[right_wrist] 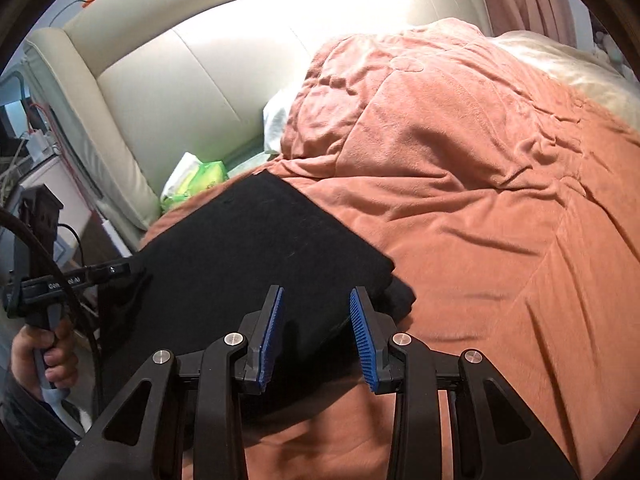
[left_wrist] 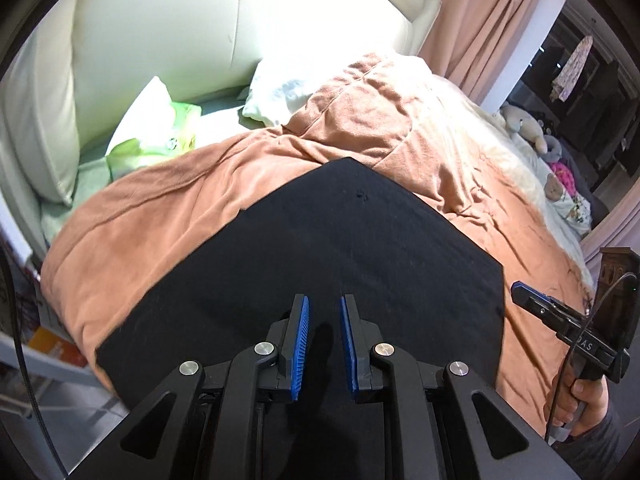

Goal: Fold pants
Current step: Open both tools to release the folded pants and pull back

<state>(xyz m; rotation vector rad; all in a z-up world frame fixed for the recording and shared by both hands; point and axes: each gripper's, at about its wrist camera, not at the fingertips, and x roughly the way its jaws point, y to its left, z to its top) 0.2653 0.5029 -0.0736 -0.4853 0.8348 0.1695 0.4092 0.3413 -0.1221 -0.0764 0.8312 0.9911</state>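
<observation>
The black pants [left_wrist: 320, 240] lie folded into a flat, thick rectangle on the salmon blanket [left_wrist: 160, 220]. My left gripper [left_wrist: 324, 300] hovers over their near part, jaws a narrow gap apart with nothing pinched between the blue pads [left_wrist: 302, 344]. At the right edge of that view the right gripper [left_wrist: 520, 290] sits beside the pants, held by a hand [left_wrist: 576, 396]. In the right wrist view the right gripper [right_wrist: 316, 292] stands open above the near right corner of the pants [right_wrist: 248, 248]. The left gripper [right_wrist: 120, 269] reaches in over their left edge.
The blanket [right_wrist: 480, 220] covers most of the bed. A cream padded headboard [left_wrist: 160, 20], a white pillow [left_wrist: 280, 92] and a green packet [left_wrist: 160, 136] lie beyond the pants. Stuffed toys [left_wrist: 528, 128] and a pink curtain [left_wrist: 492, 20] are at the far right.
</observation>
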